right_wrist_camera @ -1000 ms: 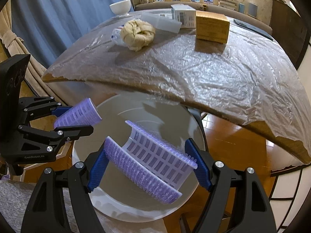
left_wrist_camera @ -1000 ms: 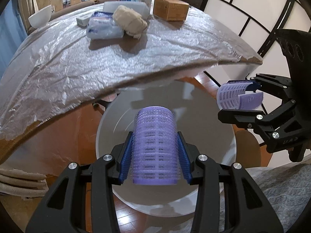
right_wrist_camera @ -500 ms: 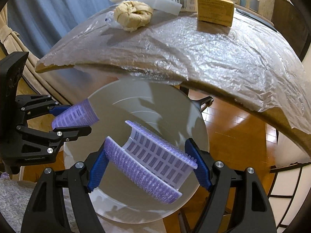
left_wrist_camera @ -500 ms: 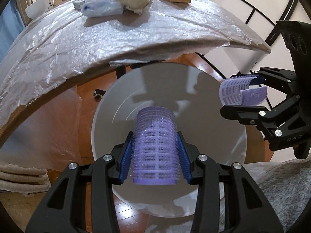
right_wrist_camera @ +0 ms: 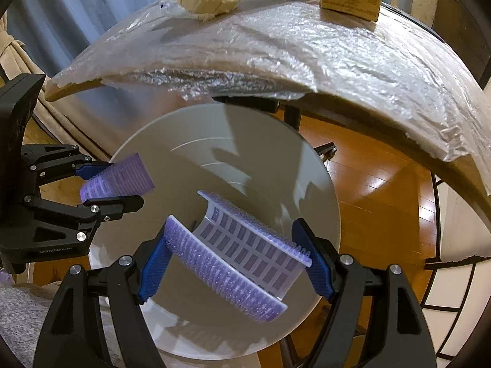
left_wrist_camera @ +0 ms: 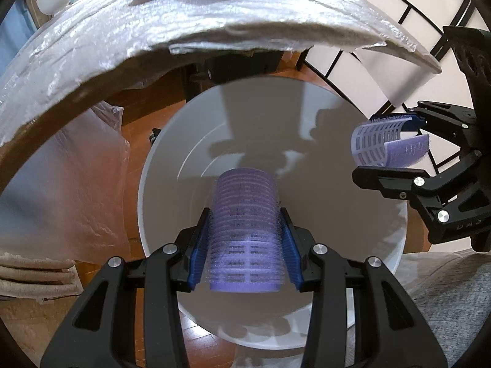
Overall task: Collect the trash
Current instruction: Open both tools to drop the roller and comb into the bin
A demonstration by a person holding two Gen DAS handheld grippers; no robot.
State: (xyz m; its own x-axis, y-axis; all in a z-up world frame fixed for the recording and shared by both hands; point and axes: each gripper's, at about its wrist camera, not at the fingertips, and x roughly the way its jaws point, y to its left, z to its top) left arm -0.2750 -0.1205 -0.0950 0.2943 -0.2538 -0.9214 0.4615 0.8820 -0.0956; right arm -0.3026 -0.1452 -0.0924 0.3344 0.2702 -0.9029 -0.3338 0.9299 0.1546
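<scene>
Whole roller: a purple hair roller (left_wrist_camera: pixel 245 230), clamped across its width between the blue pads of the left gripper (left_wrist_camera: pixel 245 239); its long axis runs along the fingers, pointing down into the bin.
Split roller: a broken purple roller shell (right_wrist_camera: pixel 236 257), wedged crosswise between the pads of the right gripper (right_wrist_camera: pixel 236 260); its long axis spans from one pad to the other, with the open trough facing up.
Key relation: both pieces hang directly over the mouth of the white trash bin (left_wrist_camera: pixel 172 165), inside its rim and clear of its wall; the drop is straight down.
Nearer hand: neither clearly; the two sit side by side above the bin, the right gripper nearer its rim.
Table: the plastic-covered table (right_wrist_camera: pixel 337 46) edge overhangs the bin's far side.
Change: compared with a second ago, the bin fills more of both views and the tabletop has slid up the frame, so both grippers have sunk toward the opening. Both grips are unchanged.
Next, as a judgement: open the jaws and let both pieces fall.
</scene>
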